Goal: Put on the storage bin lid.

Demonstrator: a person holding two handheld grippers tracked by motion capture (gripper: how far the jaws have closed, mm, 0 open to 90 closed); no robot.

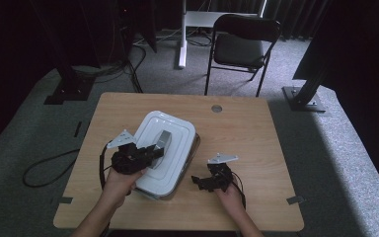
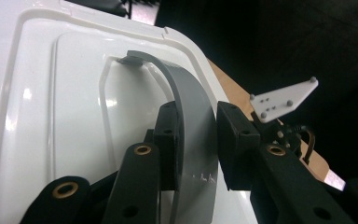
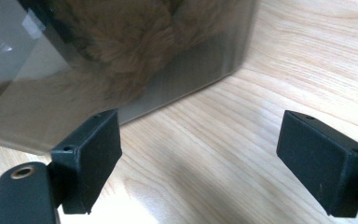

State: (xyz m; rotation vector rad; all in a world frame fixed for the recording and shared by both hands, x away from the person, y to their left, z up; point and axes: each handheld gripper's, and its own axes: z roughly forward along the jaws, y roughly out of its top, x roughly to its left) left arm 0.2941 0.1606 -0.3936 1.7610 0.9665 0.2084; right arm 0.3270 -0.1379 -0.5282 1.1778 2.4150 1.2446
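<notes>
A white lid with a grey arched handle covers a translucent box at the middle of the wooden table. My left gripper is shut on that handle, one pad on each side of it, above the lid. My right gripper sits low on the table just right of the box, open, jaws pointing at it. In the right gripper view its gripper is empty, and something brown and fluffy shows through the box wall.
A black folding chair stands beyond the table's far edge. A round grommet is set in the tabletop near the back. Cables lie on the carpet to the left. Bare wood stretches right of the box.
</notes>
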